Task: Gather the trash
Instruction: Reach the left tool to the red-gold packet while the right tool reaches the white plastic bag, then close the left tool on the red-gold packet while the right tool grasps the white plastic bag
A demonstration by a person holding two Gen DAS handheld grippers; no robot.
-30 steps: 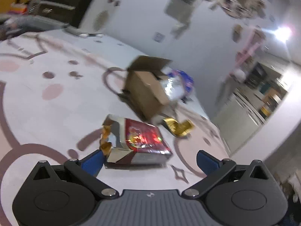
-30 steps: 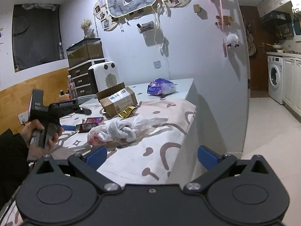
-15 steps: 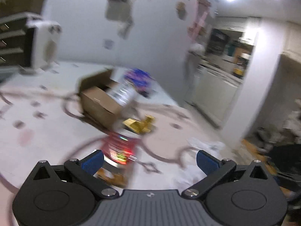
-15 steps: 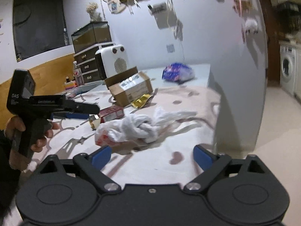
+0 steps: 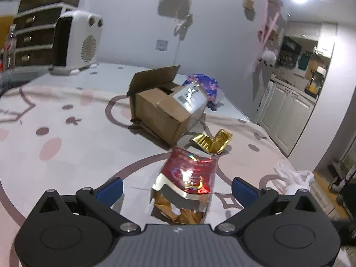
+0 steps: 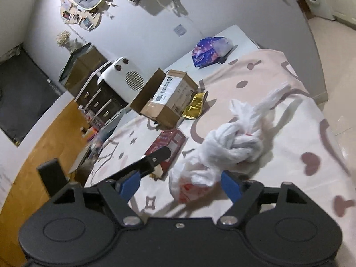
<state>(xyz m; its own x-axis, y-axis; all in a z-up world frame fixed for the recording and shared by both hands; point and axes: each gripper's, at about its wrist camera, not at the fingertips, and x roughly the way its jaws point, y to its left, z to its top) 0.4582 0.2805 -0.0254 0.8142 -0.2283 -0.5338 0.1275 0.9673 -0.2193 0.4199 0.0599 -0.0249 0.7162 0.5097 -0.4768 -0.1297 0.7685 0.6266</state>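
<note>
Since a second ago we have swung both grippers down over the desk [image 5: 66,155], jaws released, so now we centre the red snack box [image 5: 189,175] between the left gripper's [image 5: 176,190] jaws, and the knotted white bag [image 6: 222,153] between the right gripper's [image 6: 180,183], before squeezing.

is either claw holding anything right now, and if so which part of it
Nothing is held. The left claw is open over the torn red box, its fingers clear on both sides. The right claw is open around the white plastic bag, not closed on it.
</note>
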